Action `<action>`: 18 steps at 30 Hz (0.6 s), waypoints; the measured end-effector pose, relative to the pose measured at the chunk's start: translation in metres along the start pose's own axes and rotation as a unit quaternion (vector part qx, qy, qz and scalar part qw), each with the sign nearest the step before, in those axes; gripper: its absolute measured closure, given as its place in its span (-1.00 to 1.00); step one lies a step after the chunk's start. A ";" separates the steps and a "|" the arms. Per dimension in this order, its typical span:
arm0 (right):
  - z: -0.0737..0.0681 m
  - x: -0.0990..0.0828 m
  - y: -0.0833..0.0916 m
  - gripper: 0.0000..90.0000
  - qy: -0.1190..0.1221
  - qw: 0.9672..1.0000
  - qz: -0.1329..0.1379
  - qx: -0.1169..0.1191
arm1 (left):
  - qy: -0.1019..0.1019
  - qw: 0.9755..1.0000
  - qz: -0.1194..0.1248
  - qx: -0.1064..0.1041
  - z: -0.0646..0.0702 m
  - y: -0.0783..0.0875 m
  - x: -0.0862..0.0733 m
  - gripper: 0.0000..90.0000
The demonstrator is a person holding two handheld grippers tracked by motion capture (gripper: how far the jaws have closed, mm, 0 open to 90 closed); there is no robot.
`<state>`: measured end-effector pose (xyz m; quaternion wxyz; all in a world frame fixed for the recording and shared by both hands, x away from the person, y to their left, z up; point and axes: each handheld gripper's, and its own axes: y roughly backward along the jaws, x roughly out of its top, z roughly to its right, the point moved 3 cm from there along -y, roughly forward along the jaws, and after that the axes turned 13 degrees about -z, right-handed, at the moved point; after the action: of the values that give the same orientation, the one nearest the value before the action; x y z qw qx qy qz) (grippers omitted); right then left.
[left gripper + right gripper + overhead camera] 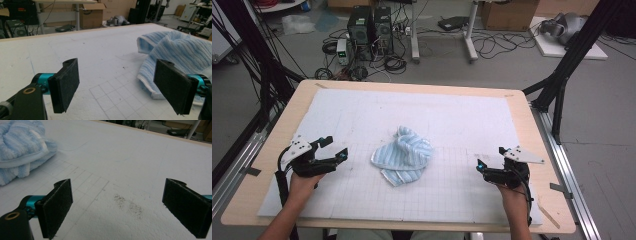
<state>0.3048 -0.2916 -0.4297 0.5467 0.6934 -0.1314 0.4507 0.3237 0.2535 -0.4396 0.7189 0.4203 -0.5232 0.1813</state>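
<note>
High view: I see the crumpled blue striped towel [402, 155] lying mid-tabletop [532, 131] on the white gridded mat [452, 120], between my two claws. Left claw [337, 147] sits at the left near side, jaws wide apart, nothing in them. Right claw [482, 167] sits at the right near side, also open and empty. Towel is to the right of the left claw and to the left of the right one. Left claw looks a bit nearer to the cloth edge; right is clearly apart from it. The heap's long axis runs roughly near-left to far-right, with loose folded layers at the near end.

Left gripper view: left claw [122, 82] pads [65, 83] spread wide, bare mat between them. Towel [175, 52] lies ahead and to the right, its white hem just behind the right-hand pad; can't tell if it touches.

Right gripper view: right claw [120, 207] pads [58, 206] wide open, bare mat between. Towel [22, 147] sits far left, well apart.

My read: left claw goes first, a short slide right to the hem.
</note>
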 end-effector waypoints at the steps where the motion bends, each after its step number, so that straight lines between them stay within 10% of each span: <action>1: 0.000 0.000 0.000 -0.81 0.001 1.000 0.000 0.000 | 0.000 1.000 0.000 0.000 0.000 -0.001 0.000 -0.53; 18: -0.002 0.000 0.003 -0.81 0.003 1.000 0.003 0.007 | -0.006 1.000 -0.007 -0.005 0.004 -0.004 0.000 -0.52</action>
<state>0.3015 -0.2907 -0.4277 0.5408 0.6953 -0.1285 0.4556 0.3241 0.2482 -0.4405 0.7187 0.4215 -0.5258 0.1712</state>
